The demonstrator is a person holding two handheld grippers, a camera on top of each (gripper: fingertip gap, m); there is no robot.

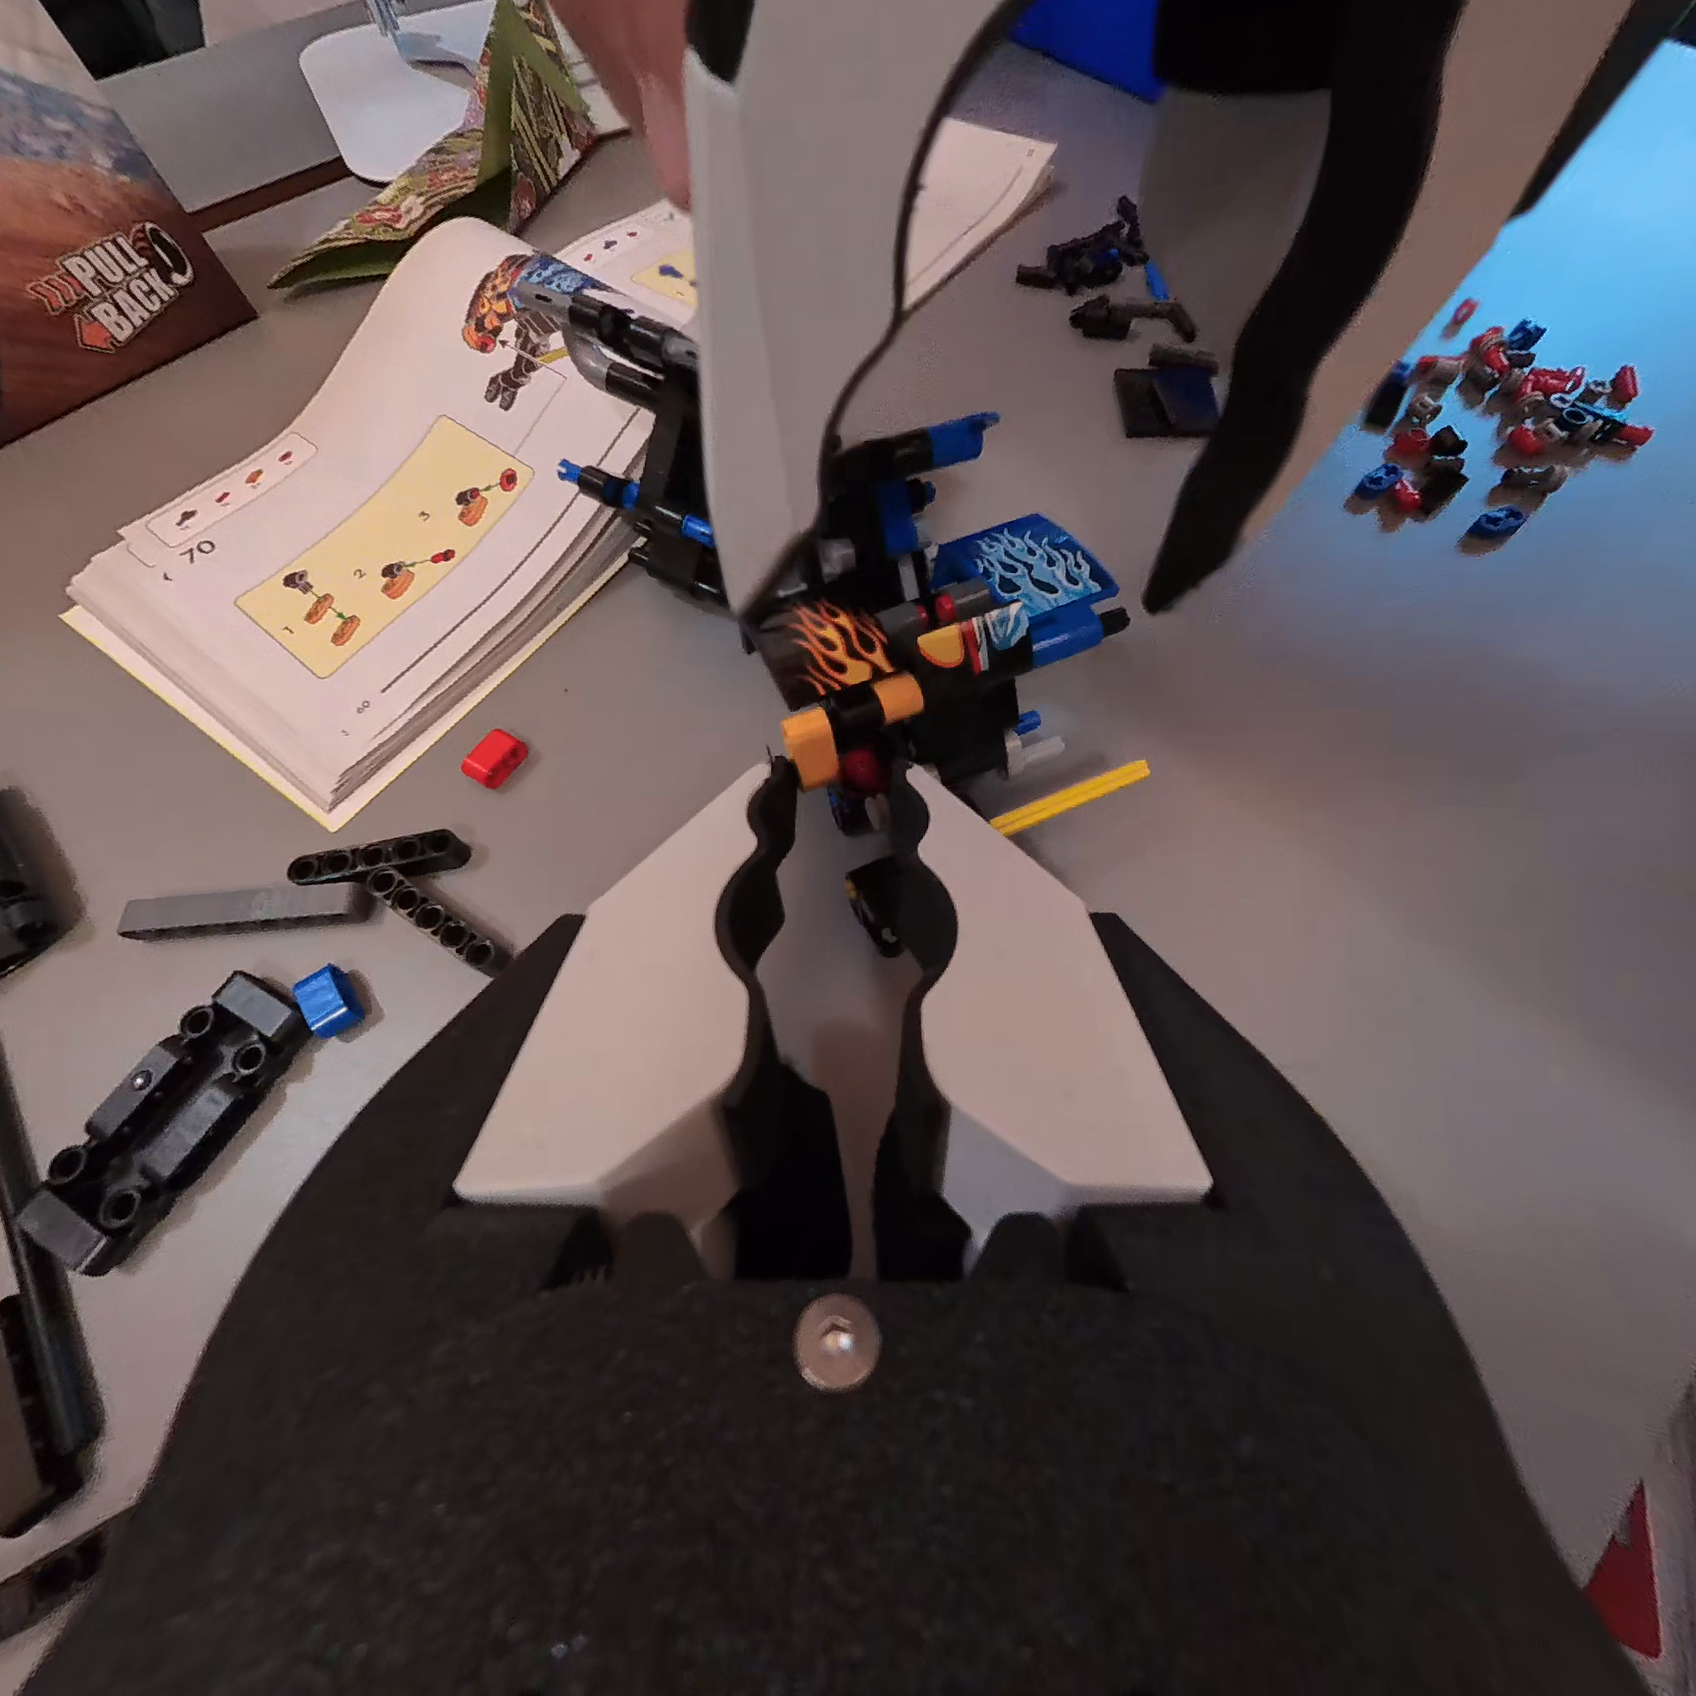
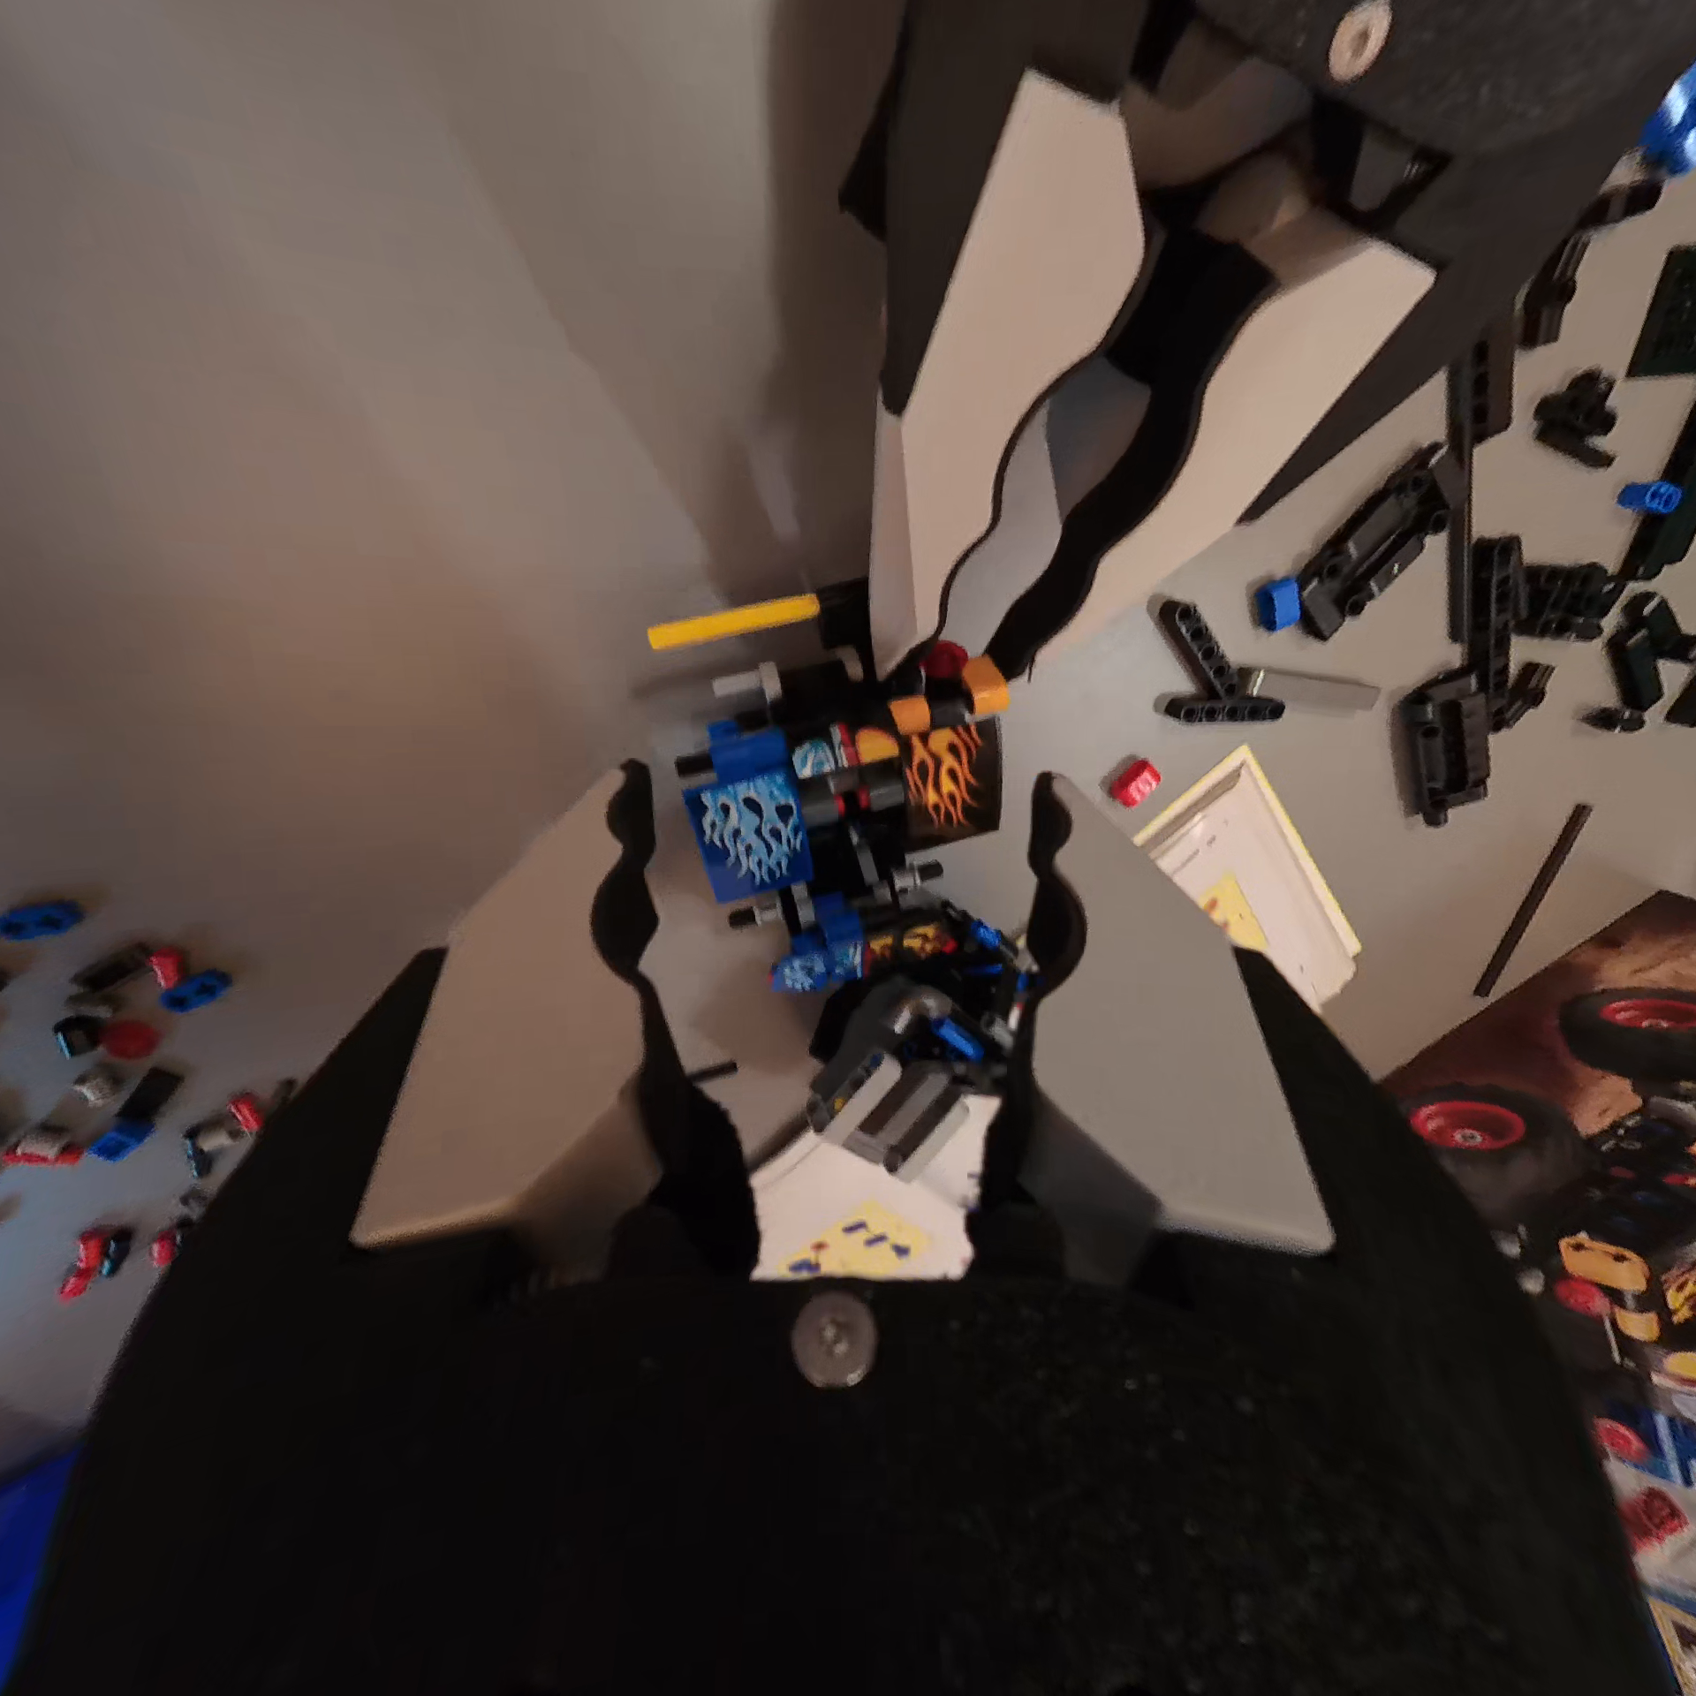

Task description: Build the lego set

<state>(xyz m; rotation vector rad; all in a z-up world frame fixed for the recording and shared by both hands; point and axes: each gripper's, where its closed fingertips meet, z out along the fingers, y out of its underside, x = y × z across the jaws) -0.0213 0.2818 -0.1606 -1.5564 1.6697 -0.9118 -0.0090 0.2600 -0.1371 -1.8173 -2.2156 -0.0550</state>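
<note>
Lego model point(image 1: 927, 633); blocky, flame-printed panels

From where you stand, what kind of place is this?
Probably a desk or hobby table indoors, set up for building a toy set. A grey tabletop holds an open instruction booklet, the set's box, a half-built model and loose pieces.

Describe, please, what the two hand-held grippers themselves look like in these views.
Both look alike. The left hand-held gripper has a black, grainy-textured body with a silver screw at its centre, and two pale grey, wedge-shaped fingers lined with wavy black pads. The right hand-held gripper has the same black body, screw, grey fingers and scalloped black pads. A thin black cable runs along it in the left wrist view.
</note>
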